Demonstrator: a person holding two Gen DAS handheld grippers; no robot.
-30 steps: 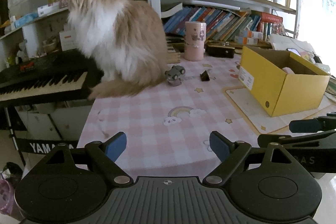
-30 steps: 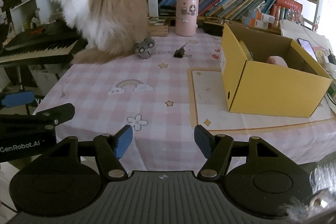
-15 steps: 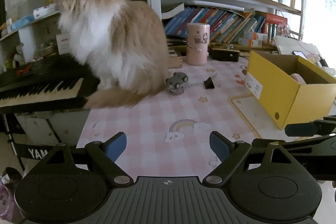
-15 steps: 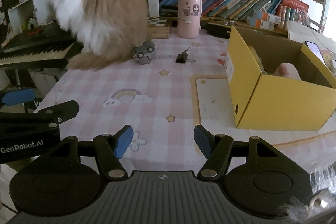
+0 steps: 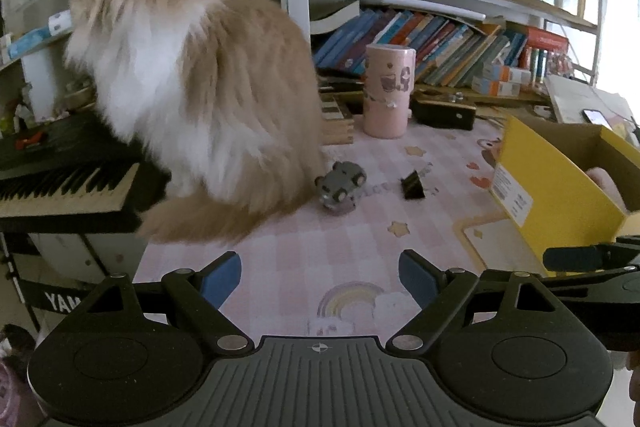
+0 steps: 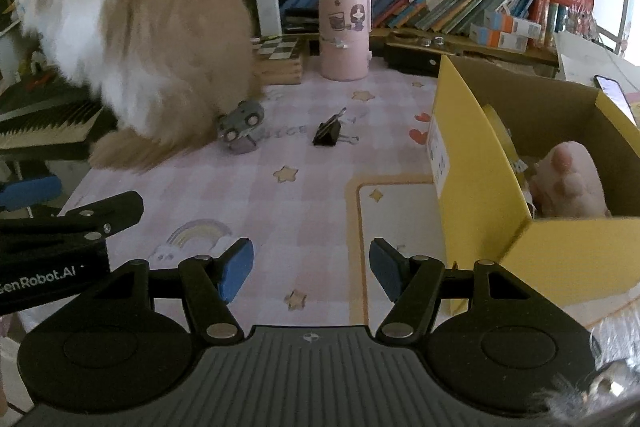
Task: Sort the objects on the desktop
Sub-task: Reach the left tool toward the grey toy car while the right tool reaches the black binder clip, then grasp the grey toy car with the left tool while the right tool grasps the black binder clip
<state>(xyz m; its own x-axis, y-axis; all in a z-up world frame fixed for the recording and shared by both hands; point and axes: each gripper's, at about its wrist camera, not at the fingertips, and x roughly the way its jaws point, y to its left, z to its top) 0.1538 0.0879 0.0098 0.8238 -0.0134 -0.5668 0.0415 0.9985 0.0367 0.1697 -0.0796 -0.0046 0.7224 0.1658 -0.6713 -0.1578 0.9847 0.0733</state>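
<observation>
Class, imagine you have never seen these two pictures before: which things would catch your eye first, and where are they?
The fluffy cat sits at the table's left edge, back turned, beside the keyboard. To the right stands the open yellow box with a pink plush inside. Between them on the checked cloth lie a toy car and a binder clip, ahead of both open grippers, left and right.

pink checked cloth table cover (image 6: 304, 195): soft, matt
open yellow cardboard box (image 6: 476, 195): smooth, matt
small black metal binder clip (image 6: 327, 133): glossy
</observation>
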